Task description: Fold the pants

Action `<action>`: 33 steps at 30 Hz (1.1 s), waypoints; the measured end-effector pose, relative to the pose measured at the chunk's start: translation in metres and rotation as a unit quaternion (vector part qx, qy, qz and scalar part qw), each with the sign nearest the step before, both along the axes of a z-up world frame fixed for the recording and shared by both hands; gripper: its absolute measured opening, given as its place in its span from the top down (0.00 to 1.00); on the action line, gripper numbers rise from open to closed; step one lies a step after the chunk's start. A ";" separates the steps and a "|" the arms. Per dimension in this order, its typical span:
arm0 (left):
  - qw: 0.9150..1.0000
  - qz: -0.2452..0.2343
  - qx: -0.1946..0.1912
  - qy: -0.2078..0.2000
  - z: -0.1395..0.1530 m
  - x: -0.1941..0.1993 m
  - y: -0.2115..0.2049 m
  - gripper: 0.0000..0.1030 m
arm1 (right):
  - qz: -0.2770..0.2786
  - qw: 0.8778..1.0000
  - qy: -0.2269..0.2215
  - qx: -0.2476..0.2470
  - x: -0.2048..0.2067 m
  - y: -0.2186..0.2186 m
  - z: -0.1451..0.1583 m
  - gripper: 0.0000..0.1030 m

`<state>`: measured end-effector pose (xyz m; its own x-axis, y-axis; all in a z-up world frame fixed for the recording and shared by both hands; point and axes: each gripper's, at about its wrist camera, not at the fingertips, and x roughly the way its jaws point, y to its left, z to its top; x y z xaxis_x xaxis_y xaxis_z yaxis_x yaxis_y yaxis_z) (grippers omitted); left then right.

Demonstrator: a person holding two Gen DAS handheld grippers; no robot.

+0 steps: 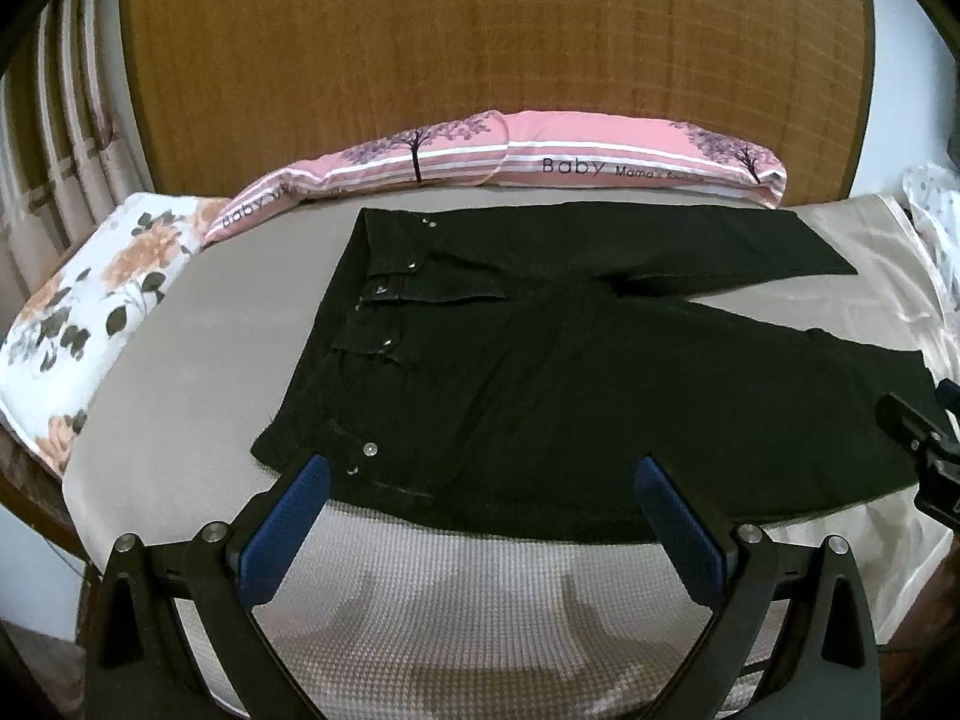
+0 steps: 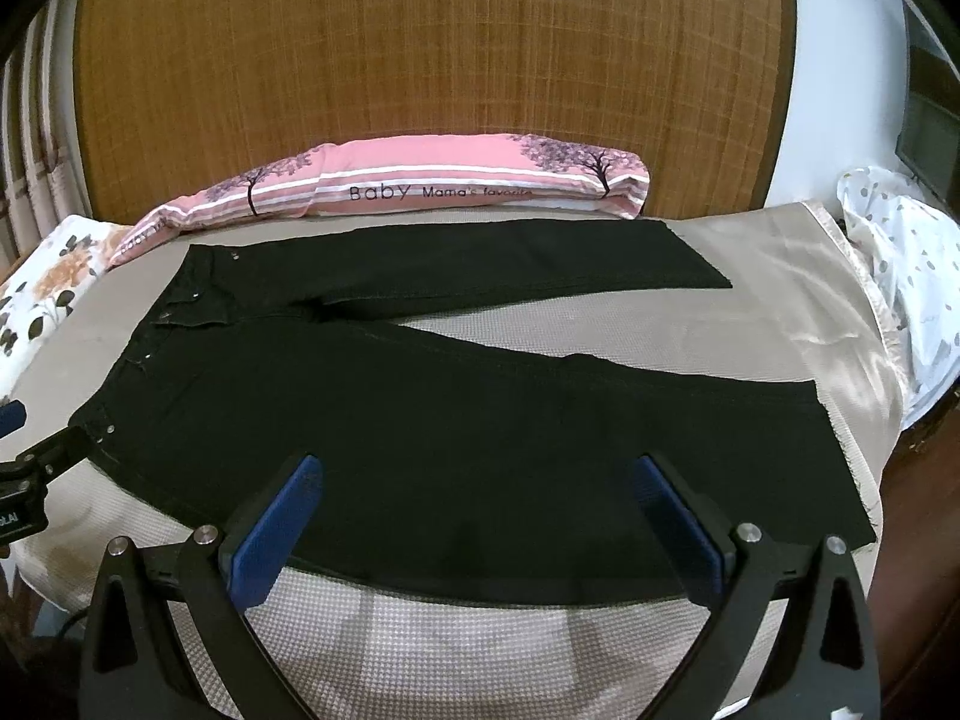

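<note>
Left wrist view: the black pants [image 1: 570, 372] are found spread flat on the grey bed cover [image 1: 198, 360], waistband to the left, the two legs splayed apart toward the right. No fold has been made; the task is judged to be at its opening step. The left gripper [image 1: 483, 480] is held with its blue-padded fingers [image 1: 288, 522] wide apart and empty, poised at the near corner of the waistband, by the metal buttons [image 1: 370, 450]. The right gripper [image 2: 477, 477] is likewise spread apart and empty, set over the near leg's lower portion.

The next move is judged to call for both grippers to be closed on the near edge, at waist and leg, so that the near leg can be carried over onto the far one; a thin pinch of cloth would need to be taken.

The open fly and waistband detail are shown clearly only in the left view. The frayed hem [image 2: 840, 456] of the near leg and its full length are shown only in the right view. A pink pillow [image 2: 420, 186] is recorded beyond the pants, in front of the wooden headboard [image 2: 420, 48].
</note>
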<state>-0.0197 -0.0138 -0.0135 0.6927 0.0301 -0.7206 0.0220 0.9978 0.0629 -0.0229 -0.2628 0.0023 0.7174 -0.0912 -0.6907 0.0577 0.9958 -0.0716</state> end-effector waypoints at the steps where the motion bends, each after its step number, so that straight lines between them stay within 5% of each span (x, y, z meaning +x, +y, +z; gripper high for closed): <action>1: 1.000 -0.003 0.003 -0.003 0.001 0.000 -0.001 0.02 | -0.001 1.000 0.000 -0.001 0.001 0.000 0.000 0.01; 33: 1.000 -0.012 0.006 0.003 0.002 0.000 -0.010 0.02 | -0.006 1.000 -0.018 0.005 -0.006 -0.005 0.000 0.01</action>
